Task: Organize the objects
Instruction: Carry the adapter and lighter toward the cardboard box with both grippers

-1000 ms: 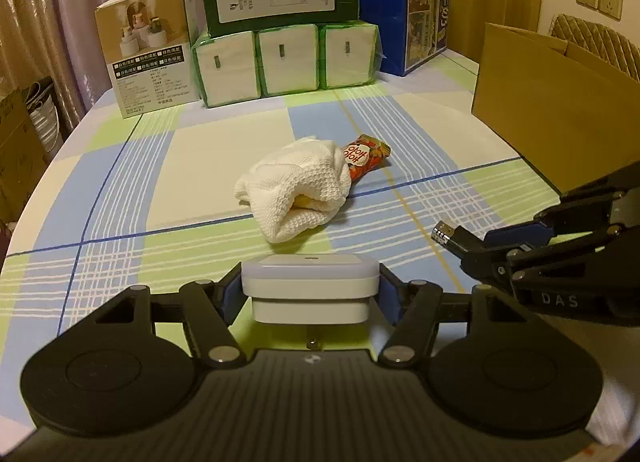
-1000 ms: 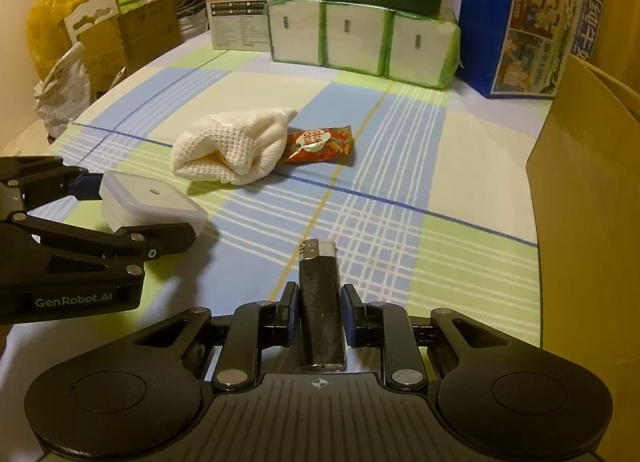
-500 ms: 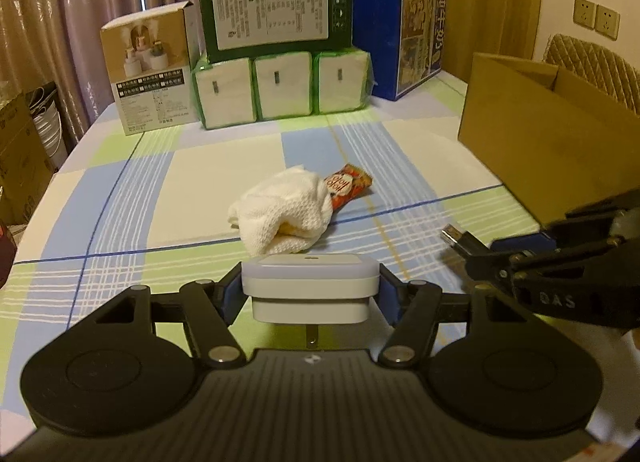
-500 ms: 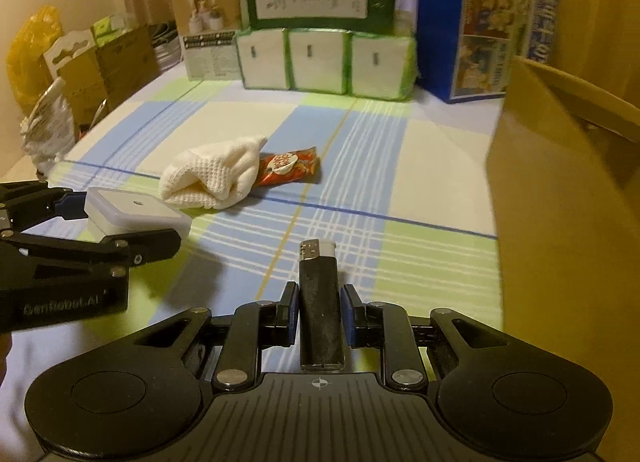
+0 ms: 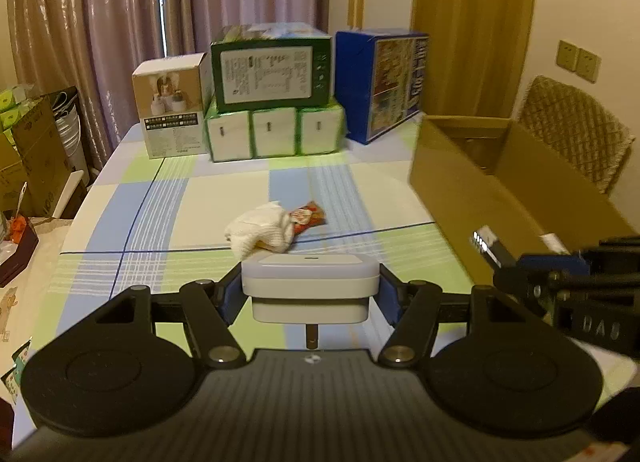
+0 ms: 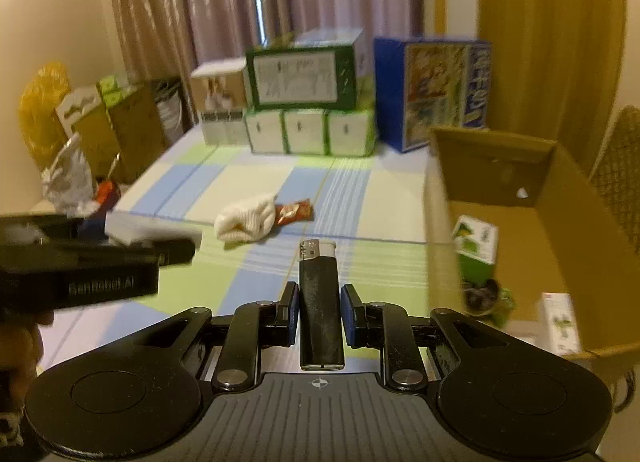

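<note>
Right gripper (image 6: 319, 310) pinches a black lighter (image 6: 320, 298), left gripper (image 5: 309, 294) clamps a white plug adapter (image 5: 309, 286); clear the cardboard box (image 6: 500, 166) wall, then release low inside.

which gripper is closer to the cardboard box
Right. The right gripper, holding the lighter, sits just beside the cardboard box at its near wall. The left gripper, holding a white adapter, is farther out over the table.
</note>
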`<state>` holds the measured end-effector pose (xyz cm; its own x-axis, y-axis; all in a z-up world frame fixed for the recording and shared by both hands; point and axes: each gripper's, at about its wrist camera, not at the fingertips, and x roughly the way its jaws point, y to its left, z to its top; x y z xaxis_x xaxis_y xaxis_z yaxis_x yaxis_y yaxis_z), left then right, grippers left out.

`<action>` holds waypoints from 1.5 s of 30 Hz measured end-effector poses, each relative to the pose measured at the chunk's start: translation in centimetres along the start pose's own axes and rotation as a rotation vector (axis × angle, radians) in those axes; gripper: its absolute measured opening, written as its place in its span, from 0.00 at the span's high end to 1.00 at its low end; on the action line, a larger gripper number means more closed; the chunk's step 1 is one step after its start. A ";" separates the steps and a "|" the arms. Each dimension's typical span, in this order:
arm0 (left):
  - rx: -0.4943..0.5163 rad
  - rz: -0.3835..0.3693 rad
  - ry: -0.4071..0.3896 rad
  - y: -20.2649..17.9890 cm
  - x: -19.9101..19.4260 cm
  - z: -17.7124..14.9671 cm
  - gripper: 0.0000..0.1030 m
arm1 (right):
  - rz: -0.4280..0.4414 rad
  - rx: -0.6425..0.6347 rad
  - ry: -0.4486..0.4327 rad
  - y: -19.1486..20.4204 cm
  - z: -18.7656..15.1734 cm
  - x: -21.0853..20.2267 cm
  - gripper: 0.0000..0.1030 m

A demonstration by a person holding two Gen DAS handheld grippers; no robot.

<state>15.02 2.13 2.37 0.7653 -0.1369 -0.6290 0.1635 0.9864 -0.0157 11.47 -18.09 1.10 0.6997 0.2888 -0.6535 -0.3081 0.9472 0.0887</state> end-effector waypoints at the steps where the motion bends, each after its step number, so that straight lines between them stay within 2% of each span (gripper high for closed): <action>1: -0.004 -0.001 -0.002 -0.5 -0.9 -0.1 0.42 | -0.008 0.002 -0.010 -0.1 0.1 -1.1 0.82; 10: -0.035 -0.036 -0.001 -3.8 -6.6 -1.4 0.42 | -0.045 0.022 -0.053 -1.2 -0.4 -8.3 0.82; 18: -0.035 -0.053 0.006 -5.1 -9.3 -2.6 0.42 | -0.035 0.050 -0.067 -1.6 -2.1 -11.7 0.82; 30: -0.016 -0.040 0.018 -5.6 -11.1 -4.0 0.42 | -0.025 0.072 -0.047 -1.6 -4.2 -13.1 0.82; 45: -0.022 -0.064 0.044 -7.4 -11.2 -4.7 0.42 | -0.082 0.108 -0.027 -4.6 -6.1 -13.9 0.82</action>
<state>2.28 -3.24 5.86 0.7252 -0.1962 -0.6600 0.1971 0.9776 -0.0741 -0.81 -27.28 5.20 0.7371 0.2122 -0.6416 -0.1789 0.9768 0.1175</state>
